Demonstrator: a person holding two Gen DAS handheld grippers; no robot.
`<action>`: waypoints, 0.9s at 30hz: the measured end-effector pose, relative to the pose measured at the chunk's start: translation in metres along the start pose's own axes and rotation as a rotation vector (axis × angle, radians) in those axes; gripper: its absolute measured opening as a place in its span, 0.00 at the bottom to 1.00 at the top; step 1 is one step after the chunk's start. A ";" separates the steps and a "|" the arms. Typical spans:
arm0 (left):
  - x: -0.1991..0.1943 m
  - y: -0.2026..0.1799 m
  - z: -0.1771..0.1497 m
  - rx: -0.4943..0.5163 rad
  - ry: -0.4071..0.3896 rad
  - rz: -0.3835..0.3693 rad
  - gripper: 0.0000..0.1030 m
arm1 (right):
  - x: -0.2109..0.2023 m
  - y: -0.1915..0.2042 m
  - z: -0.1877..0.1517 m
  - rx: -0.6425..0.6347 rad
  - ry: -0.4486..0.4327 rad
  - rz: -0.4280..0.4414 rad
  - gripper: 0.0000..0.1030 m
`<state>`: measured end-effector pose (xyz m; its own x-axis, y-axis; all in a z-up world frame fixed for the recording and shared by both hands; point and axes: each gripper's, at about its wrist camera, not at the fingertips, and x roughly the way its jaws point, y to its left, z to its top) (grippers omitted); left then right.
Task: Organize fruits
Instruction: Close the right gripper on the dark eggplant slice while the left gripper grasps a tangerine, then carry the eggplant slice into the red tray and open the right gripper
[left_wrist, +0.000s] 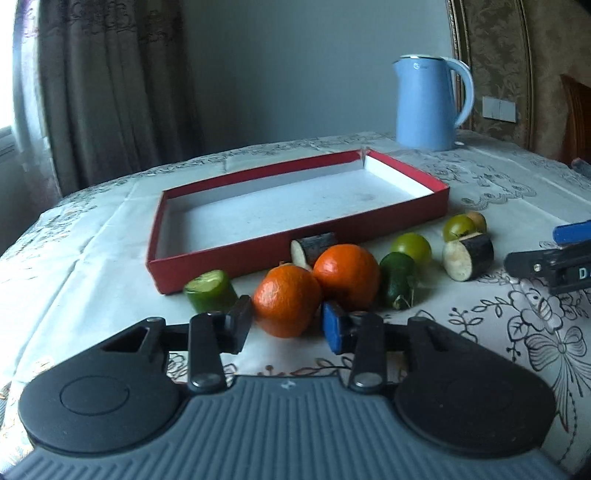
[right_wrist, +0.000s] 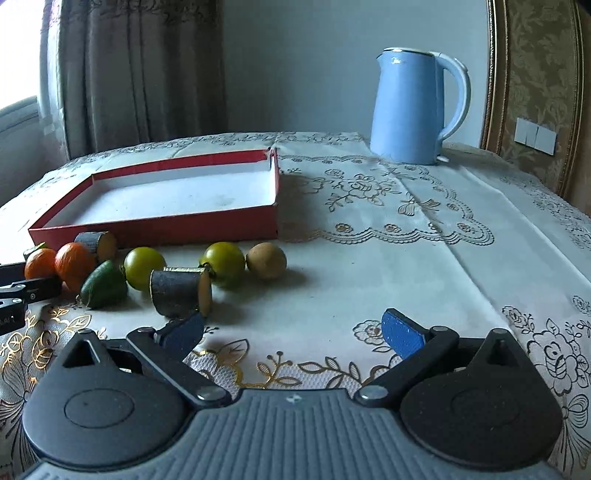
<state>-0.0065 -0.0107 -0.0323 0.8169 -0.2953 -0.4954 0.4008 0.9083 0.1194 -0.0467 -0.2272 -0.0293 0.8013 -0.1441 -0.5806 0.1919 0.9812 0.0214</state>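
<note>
A shallow red box (left_wrist: 255, 254) with a white inside lies empty on the table; it also shows in the right wrist view (right_wrist: 155, 230). In front of it lie two oranges (left_wrist: 286, 306) (left_wrist: 347, 275), a cut green piece (left_wrist: 210, 291), a dark green fruit (left_wrist: 399, 278), green round fruits (left_wrist: 412, 247) (left_wrist: 458, 227), a brown fruit (right_wrist: 266, 260) and two dark cut pieces (left_wrist: 469, 256) (left_wrist: 312, 249). My left gripper (left_wrist: 286, 325) is open, its fingers either side of the nearer orange. My right gripper (right_wrist: 291, 334) is open wide and empty, near a dark cut piece (right_wrist: 181, 293).
A blue kettle (left_wrist: 430, 103) stands at the table's back right, also in the right wrist view (right_wrist: 413, 107). A patterned lace cloth (right_wrist: 388, 229) covers the table. Curtains hang behind on the left. The right gripper shows at the left wrist view's right edge (left_wrist: 554, 266).
</note>
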 end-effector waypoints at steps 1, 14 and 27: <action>0.002 -0.002 0.000 0.012 0.001 0.008 0.36 | 0.001 0.001 0.000 0.001 0.003 0.002 1.00; -0.002 0.011 -0.005 -0.126 -0.001 0.060 0.35 | 0.000 0.023 0.009 -0.009 -0.026 0.118 0.89; 0.004 -0.004 -0.006 -0.033 0.007 0.138 0.35 | 0.020 0.054 0.008 -0.045 -0.004 0.122 0.34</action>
<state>-0.0071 -0.0136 -0.0401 0.8603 -0.1652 -0.4823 0.2714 0.9493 0.1588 -0.0160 -0.1779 -0.0329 0.8196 -0.0236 -0.5725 0.0671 0.9962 0.0549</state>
